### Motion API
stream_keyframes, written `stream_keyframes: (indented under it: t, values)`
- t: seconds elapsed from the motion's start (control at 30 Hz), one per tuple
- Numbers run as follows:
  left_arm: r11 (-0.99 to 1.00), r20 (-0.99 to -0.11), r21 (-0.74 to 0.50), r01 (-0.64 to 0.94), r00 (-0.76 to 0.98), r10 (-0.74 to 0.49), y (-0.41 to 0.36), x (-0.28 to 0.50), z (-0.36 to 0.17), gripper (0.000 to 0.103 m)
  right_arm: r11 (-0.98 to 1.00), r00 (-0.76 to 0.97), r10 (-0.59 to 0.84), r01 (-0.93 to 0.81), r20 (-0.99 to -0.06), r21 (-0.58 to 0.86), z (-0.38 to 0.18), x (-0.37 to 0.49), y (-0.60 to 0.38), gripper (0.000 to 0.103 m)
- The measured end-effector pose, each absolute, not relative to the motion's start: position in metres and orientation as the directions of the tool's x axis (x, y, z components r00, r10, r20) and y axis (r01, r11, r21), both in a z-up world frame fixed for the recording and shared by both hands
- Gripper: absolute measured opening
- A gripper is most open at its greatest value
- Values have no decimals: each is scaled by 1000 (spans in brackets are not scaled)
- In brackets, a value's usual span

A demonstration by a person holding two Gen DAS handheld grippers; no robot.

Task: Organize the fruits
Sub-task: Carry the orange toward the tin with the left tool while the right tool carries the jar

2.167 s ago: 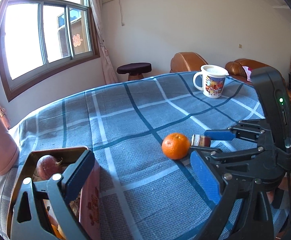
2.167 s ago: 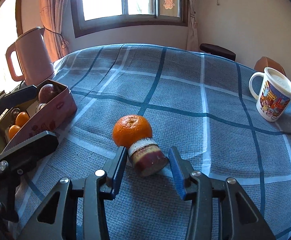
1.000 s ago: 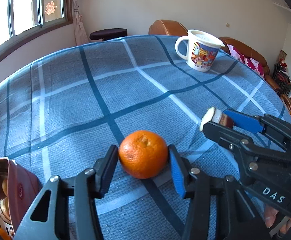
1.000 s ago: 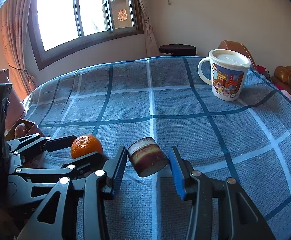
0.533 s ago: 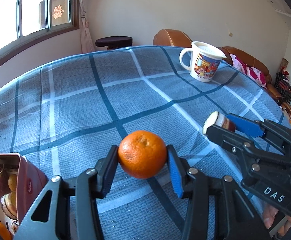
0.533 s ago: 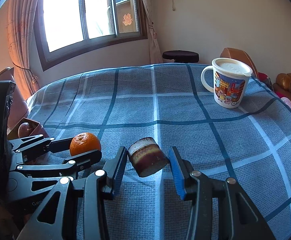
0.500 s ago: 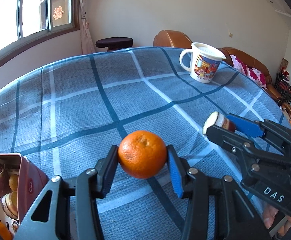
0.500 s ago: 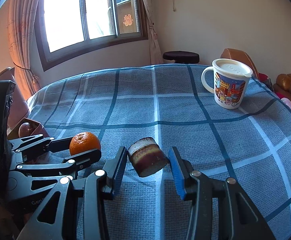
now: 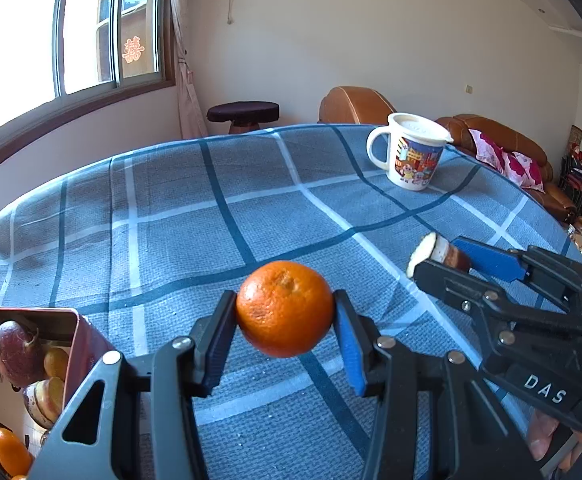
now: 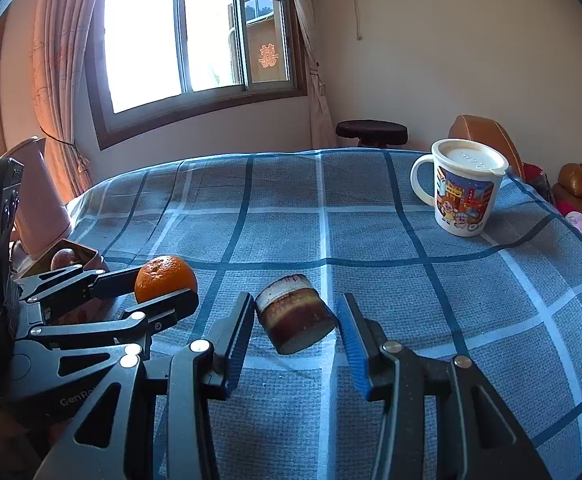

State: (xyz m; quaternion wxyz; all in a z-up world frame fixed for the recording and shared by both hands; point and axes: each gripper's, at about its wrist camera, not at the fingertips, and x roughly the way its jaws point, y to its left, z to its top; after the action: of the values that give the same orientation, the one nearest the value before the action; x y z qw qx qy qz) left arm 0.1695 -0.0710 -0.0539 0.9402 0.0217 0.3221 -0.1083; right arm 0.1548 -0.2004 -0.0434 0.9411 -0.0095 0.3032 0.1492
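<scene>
Left claw [image 9: 285,316] clamped on orange [image 9: 285,309] above checked surface [image 9: 171,220], right claw [image 10: 296,322] clamped on brown cut fruit piece [image 10: 296,314], red box [image 9: 85,344] at left

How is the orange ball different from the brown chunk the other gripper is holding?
The orange is round and bright orange all over; the brown chunk is a short cylinder with flat ends, dark brown with a pale cut face. The orange looks wider than the brown chunk. The orange sits in the left gripper; the brown chunk sits tilted in the right gripper. Both are pinched between gripper pads and lifted above the blue checked tablecloth.
</scene>
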Motion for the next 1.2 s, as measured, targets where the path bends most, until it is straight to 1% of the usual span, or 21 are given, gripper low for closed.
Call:
stream_keyframes:
  t: [1.2]
  values:
    - [983,-463,18,182,873,-153,-72,133,-37,49,950,832,294,-308,-471,49,-32,135,-201,45]
